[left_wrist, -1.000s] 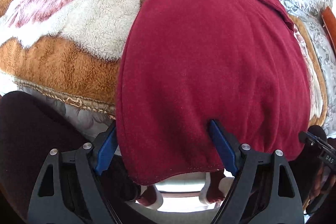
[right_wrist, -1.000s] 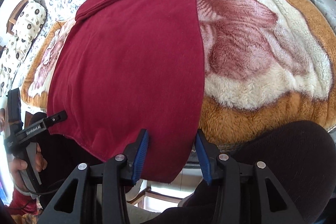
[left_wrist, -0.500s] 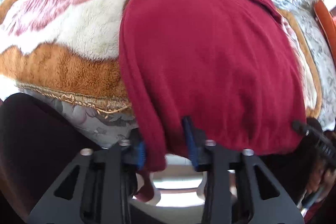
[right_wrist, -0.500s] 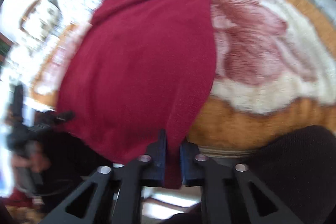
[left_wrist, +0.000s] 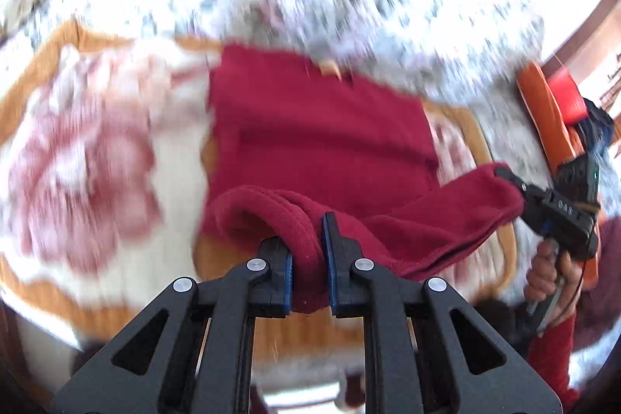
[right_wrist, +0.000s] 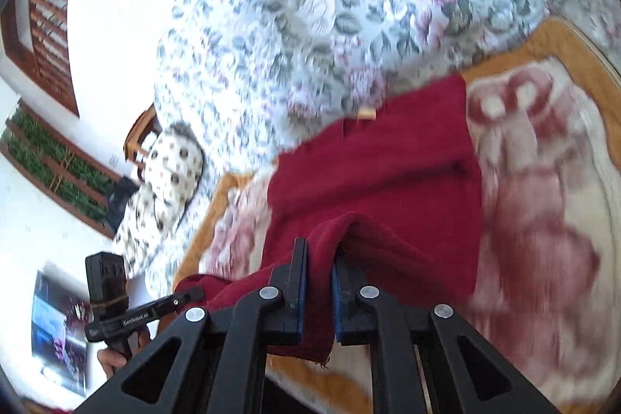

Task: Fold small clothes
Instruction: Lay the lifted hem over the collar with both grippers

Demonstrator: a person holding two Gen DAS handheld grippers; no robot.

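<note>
Holding the near hem of the dark red garment, your left gripper and right gripper each pinch one corner tight. You look mid-fold. Next, carry both corners evenly across to the far edge on the plush flower blanket.

A bed under a floral cover is carrying everything. A plush blanket, cream and rose with an orange border, is lying on the cover and filling the left view from 7 to 10 o'clock; in the right view it is sitting at 3 o'clock. A red garment is lying on the blanket at centre, its near edge raised off it. A spotted pillow is resting on the cover at 9 o'clock in the right view
</note>
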